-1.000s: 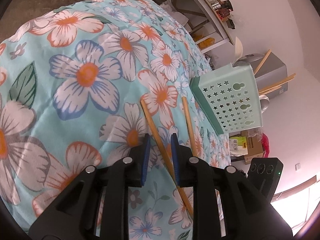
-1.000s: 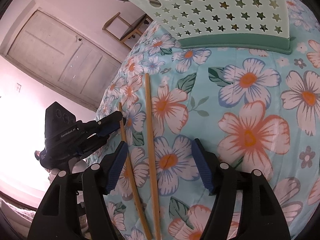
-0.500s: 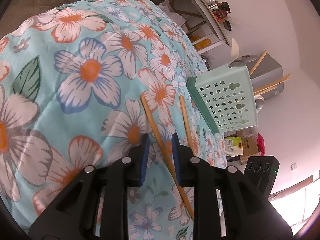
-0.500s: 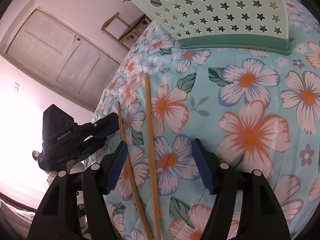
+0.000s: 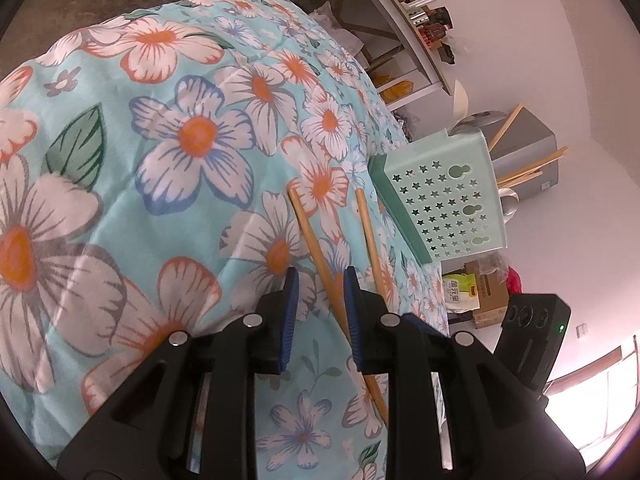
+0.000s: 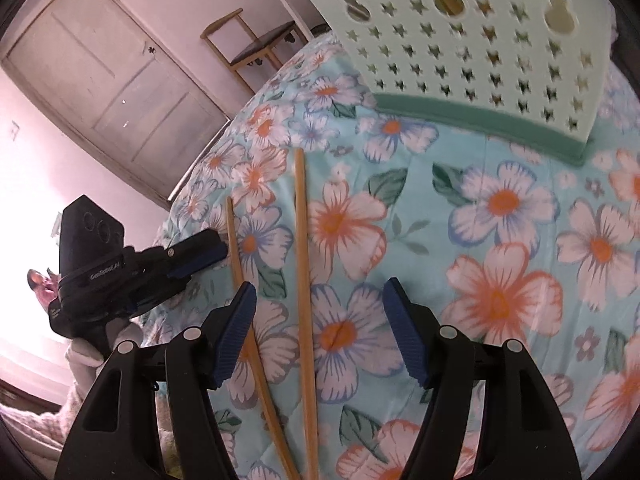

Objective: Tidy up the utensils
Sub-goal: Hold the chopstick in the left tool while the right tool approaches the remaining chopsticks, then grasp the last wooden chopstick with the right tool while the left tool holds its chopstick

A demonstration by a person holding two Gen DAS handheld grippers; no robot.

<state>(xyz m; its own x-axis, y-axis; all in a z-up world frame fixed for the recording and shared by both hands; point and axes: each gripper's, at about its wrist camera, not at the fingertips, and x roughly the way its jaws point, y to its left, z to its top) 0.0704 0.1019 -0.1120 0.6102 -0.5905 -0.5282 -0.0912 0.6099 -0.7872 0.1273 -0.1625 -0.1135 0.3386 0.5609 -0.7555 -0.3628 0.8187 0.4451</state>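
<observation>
Rt claw (image 6: pixel 320 330) nearer star-holed plastic basket (image 6: pixel 460 48)

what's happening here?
A person is tidying chopsticks off a floral tablecloth. The left hand-held gripper straddles one chopstick, jaws narrow but not visibly pinching it. The right hand-held gripper hovers open over the second chopstick. Both still lie on the cloth; the mint utensil holder waits behind.

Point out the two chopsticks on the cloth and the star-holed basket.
Left chopstick (image 6: pixel 240 264), right wrist view, mid shaft.
Right chopstick (image 6: pixel 302 248), right wrist view, mid shaft.
Star-holed basket (image 5: pixel 448 204), left wrist view, perforated side wall.
</observation>
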